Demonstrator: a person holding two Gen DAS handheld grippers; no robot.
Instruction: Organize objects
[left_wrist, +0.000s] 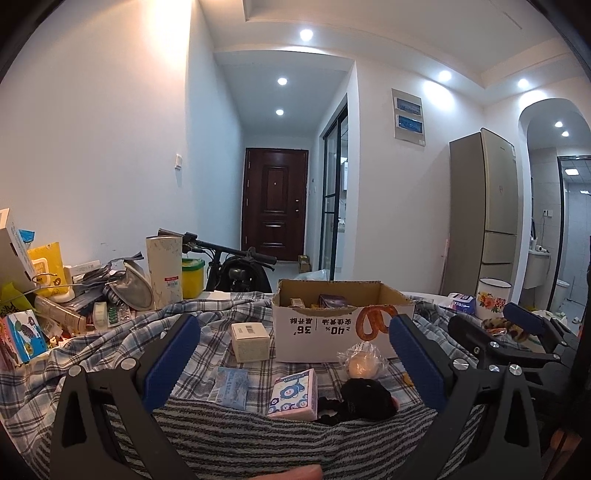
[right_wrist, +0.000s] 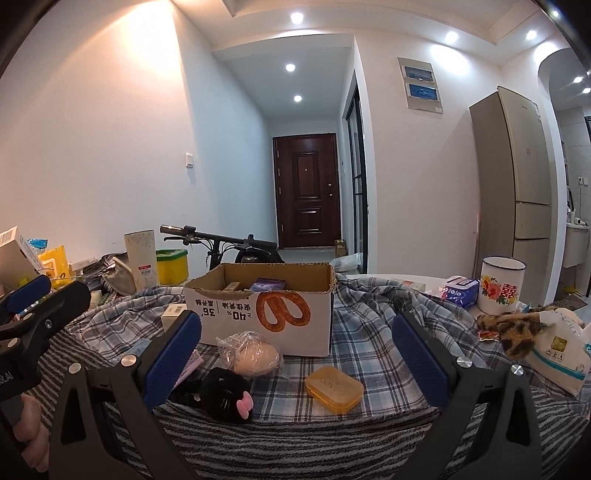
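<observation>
An open cardboard box (left_wrist: 332, 332) (right_wrist: 266, 317) with a pretzel print stands mid-table on a plaid cloth; a few small packs lie inside. In front of it lie a cream carton (left_wrist: 250, 341), a blue sachet (left_wrist: 231, 386), a pink tissue pack (left_wrist: 293, 395), a bagged round bun (left_wrist: 364, 363) (right_wrist: 255, 354), a black plush toy (left_wrist: 364, 400) (right_wrist: 225, 393) and an orange soap case (right_wrist: 334, 387). My left gripper (left_wrist: 295, 354) is open, low before these items, holding nothing. My right gripper (right_wrist: 295, 354) is open too, nothing between its blue pads.
Clutter piles at the left: a tall white tube (left_wrist: 164, 273), a yellow tub (left_wrist: 192, 277), boxes and packets. At the right stand an enamel mug (right_wrist: 500, 284), a blue pack (right_wrist: 460, 291), a leopard-print scrunchie (right_wrist: 511, 326) and a white bag (right_wrist: 557, 354). A bicycle (left_wrist: 236, 266) is behind the table.
</observation>
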